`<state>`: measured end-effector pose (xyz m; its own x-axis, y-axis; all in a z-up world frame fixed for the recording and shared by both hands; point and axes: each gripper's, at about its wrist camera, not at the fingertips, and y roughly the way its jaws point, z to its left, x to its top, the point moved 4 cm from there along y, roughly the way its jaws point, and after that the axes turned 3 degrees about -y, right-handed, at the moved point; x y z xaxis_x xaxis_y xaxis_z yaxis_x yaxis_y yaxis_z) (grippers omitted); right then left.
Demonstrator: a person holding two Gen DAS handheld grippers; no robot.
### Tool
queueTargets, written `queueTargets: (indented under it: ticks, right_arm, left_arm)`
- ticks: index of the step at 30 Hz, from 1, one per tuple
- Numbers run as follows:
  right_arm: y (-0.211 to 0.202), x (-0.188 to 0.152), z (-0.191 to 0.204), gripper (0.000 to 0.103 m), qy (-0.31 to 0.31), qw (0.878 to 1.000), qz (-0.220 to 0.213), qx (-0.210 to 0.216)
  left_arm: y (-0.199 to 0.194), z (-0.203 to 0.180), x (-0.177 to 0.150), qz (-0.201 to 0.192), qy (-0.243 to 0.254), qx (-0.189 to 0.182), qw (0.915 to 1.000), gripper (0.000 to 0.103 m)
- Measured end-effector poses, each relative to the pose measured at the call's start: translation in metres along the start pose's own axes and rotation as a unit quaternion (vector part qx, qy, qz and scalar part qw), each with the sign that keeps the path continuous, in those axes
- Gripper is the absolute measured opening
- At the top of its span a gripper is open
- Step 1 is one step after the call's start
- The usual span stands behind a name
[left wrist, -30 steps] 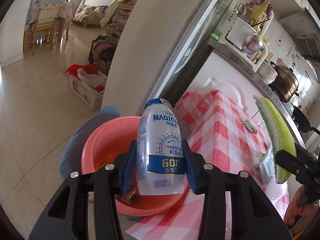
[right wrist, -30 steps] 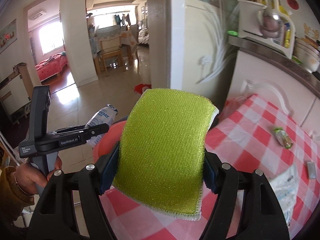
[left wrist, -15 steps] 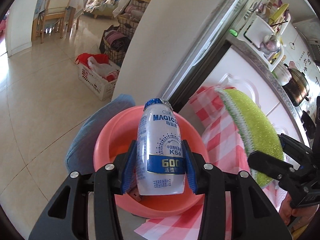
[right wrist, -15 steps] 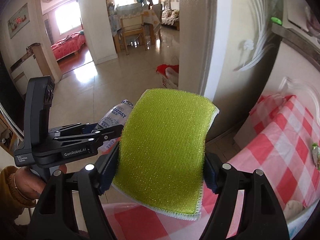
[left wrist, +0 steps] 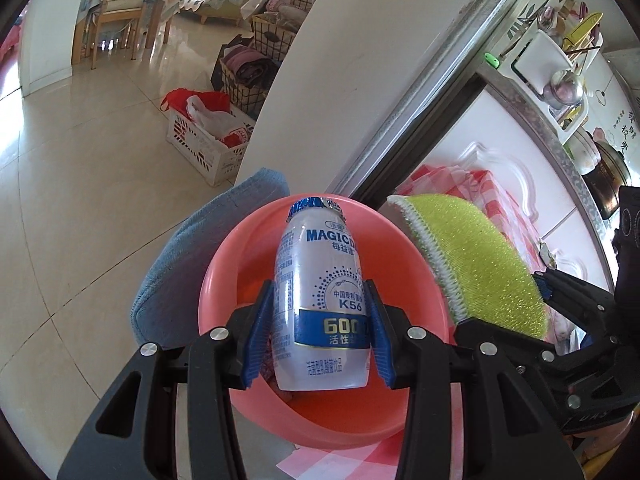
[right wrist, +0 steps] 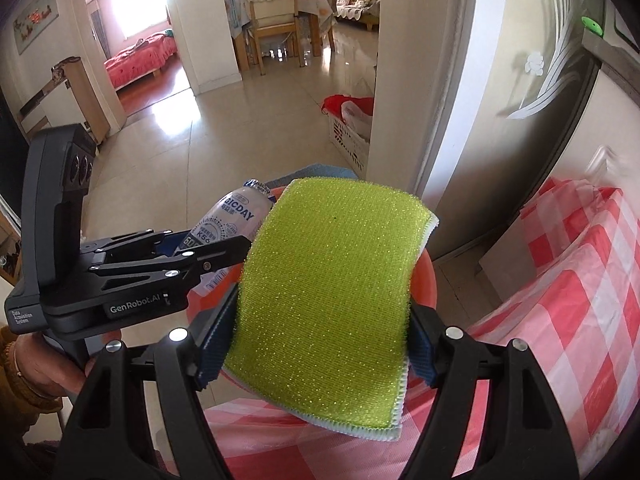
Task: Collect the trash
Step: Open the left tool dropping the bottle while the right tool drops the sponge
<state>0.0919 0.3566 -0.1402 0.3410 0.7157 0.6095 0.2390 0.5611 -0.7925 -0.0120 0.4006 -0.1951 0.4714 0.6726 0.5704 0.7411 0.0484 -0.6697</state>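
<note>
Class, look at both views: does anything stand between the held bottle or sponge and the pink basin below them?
Nothing visible does. The bottle hangs over the open pink basin, and the sponge is at its rim.

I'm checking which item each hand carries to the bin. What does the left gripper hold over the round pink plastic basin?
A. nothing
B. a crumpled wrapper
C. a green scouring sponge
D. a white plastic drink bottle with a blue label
D: the left gripper has its blue pads pressed on both sides of the white plastic drink bottle with a blue label, above the round pink plastic basin.
</note>
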Motion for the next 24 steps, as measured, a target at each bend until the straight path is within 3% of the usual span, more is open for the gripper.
queueTargets:
  ticks: [6, 8, 13, 16, 24]
  right_arm:
    - [0.009, -0.001, 0.002, 0.083, -0.003, 1.000, 0.008, -0.017]
    - [0.010, -0.003, 0.001, 0.087, -0.002, 1.000, 0.010, -0.028]
    - [0.003, -0.008, -0.012, 0.091, 0.041, 0.999, -0.006, -0.013]
    - [-0.006, -0.008, -0.020, 0.092, 0.073, 0.997, -0.023, 0.004]
    - [-0.051, -0.012, -0.034, 0.092, 0.122, 0.989, -0.085, -0.004]
  left_arm:
    - [0.011, 0.002, -0.003, 0.012, -0.002, 0.004, 0.9999, 0.046]
    - [0.013, 0.003, -0.004, 0.015, -0.002, 0.013, 0.9998, 0.068]
    - [0.012, -0.004, -0.006, 0.016, 0.015, 0.015, 0.9996, 0.083]
    - [0.009, -0.007, -0.007, 0.016, 0.025, 0.023, 0.9993, 0.088]
    - [-0.003, 0.007, -0.001, 0.013, -0.019, 0.038, 0.9990, 0.089]
